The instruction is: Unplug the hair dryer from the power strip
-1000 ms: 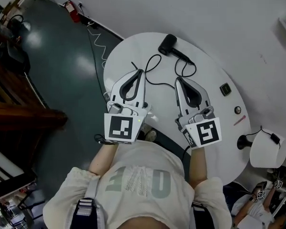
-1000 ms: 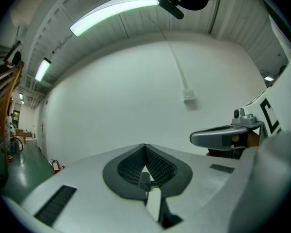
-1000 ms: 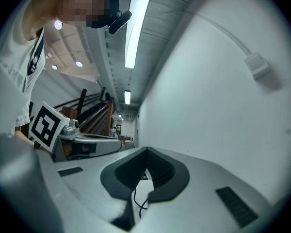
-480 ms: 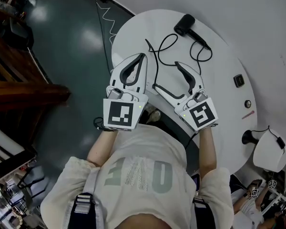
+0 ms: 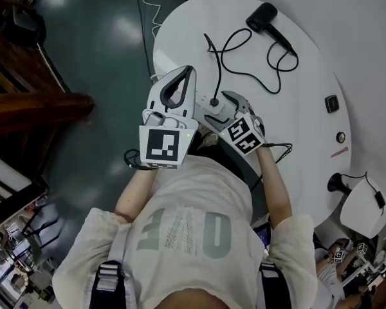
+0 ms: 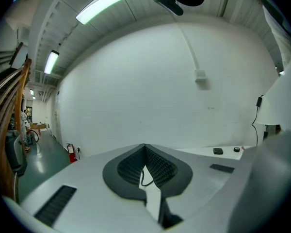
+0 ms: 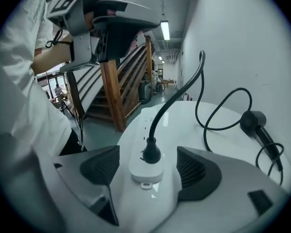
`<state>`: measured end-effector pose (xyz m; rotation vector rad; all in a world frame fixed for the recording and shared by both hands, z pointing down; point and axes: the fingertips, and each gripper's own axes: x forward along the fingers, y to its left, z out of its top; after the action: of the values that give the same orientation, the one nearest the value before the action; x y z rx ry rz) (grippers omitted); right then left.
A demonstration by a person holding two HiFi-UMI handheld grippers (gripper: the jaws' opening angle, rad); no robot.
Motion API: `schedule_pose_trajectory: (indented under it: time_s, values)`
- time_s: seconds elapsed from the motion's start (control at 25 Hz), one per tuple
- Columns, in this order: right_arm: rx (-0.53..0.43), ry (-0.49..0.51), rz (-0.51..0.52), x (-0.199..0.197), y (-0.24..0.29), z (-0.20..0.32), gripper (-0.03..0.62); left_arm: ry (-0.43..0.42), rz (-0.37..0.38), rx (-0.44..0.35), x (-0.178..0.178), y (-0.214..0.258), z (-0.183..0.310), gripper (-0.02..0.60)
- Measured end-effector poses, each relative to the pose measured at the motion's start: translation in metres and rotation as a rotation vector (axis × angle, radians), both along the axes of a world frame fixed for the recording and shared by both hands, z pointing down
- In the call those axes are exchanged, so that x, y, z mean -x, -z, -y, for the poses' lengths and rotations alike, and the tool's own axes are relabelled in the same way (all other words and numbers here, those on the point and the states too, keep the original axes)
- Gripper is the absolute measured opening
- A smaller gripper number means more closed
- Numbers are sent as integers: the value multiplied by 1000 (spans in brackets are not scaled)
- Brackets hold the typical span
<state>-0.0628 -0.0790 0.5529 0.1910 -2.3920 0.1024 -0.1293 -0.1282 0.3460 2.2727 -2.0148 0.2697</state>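
The black hair dryer (image 5: 267, 17) lies at the far side of the round white table (image 5: 309, 63). Its cord (image 5: 244, 76) loops back to a black plug (image 5: 213, 102) seated in a white power strip (image 7: 146, 130) near the table's left edge. My right gripper (image 5: 217, 108) is open, pointing down at the strip. In the right gripper view the right gripper (image 7: 148, 168) has one jaw on each side of the strip's end and the plug (image 7: 151, 153), without touching them. The left gripper (image 5: 188, 71) is shut and empty, held above the strip; it also shows as the left gripper (image 6: 145, 149).
A small black square device (image 5: 332, 103), a round knob (image 5: 340, 136) and a pink pen (image 5: 340, 152) lie at the table's right side. A white lamp-like object (image 5: 363, 206) stands beyond them. A wooden staircase (image 5: 26, 105) and dark floor lie to the left.
My right gripper opened, tipped downward and dropped to the left onto the plug end of the strip. The left gripper sank a little and stayed shut.
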Motion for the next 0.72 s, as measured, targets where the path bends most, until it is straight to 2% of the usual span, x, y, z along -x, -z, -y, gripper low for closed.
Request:
schedule_pose_trajectory:
  time_s: [0.24,0.32,0.36,0.4,0.56,0.72]
  values:
    - [11,-4,-68,4,-32,-3,370,-30,0,66,-6,-23,-3,6]
    - [12,-10,-62,3,-31,-1,327,-35,-7,80,-9,-29,-5,6]
    - [10,-10,-61,3,-30,1,276,-37,-9,89,-10,-33,-5,6]
    - [8,-7,-59,4,-29,1,265,-38,-12,98,-10,-37,-6,6]
    - [7,-1,-56,4,-29,2,264,-55,-20,132,-15,-58,-10,6]
    - [8,-1,-59,3,-28,2,264,-132,-67,189,-34,-87,-17,9]
